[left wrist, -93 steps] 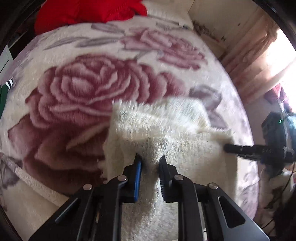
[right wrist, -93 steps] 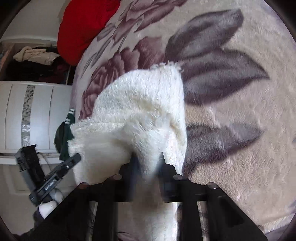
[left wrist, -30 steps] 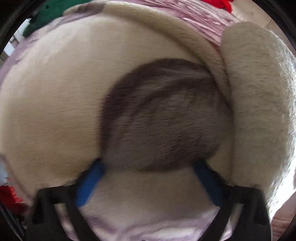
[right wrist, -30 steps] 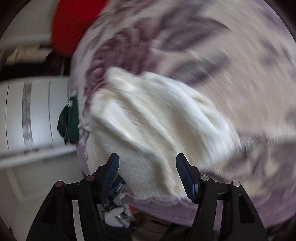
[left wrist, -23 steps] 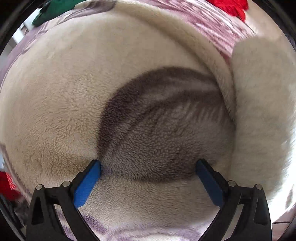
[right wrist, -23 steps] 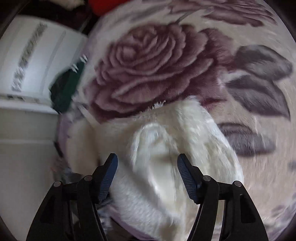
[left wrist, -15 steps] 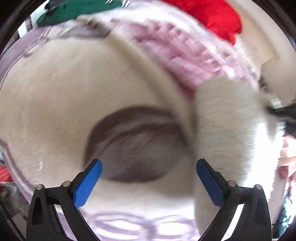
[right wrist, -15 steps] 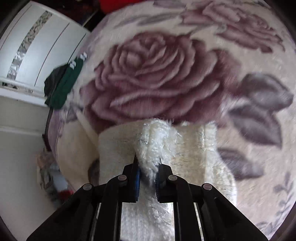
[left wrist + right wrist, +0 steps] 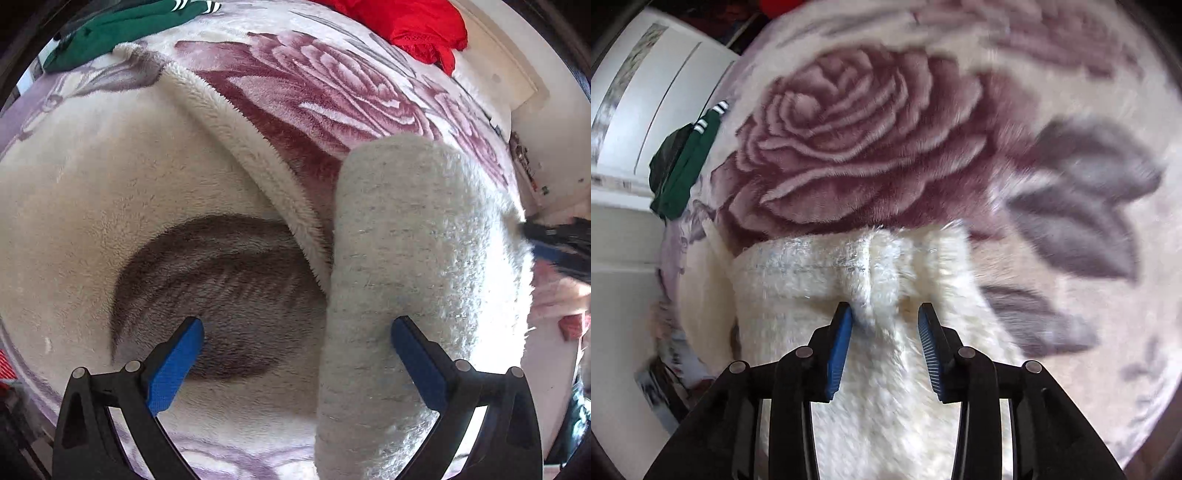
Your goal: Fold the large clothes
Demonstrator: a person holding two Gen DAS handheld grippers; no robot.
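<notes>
The right gripper is opening, releasing a pinched ridge of the folded sweater on the bed, while the left gripper hangs released; next, probably smoothing or regrasping an edge.

both wrist views look steeply down, close over the rose blanket, sharing the cream garment

The cream fluffy folded garment lies on the rose-patterned plush blanket covering the bed, at its near edge. The dark green striped garment lies at the bed's left edge, beside the white cabinet. The red cloth heap sits at the far edge.
</notes>
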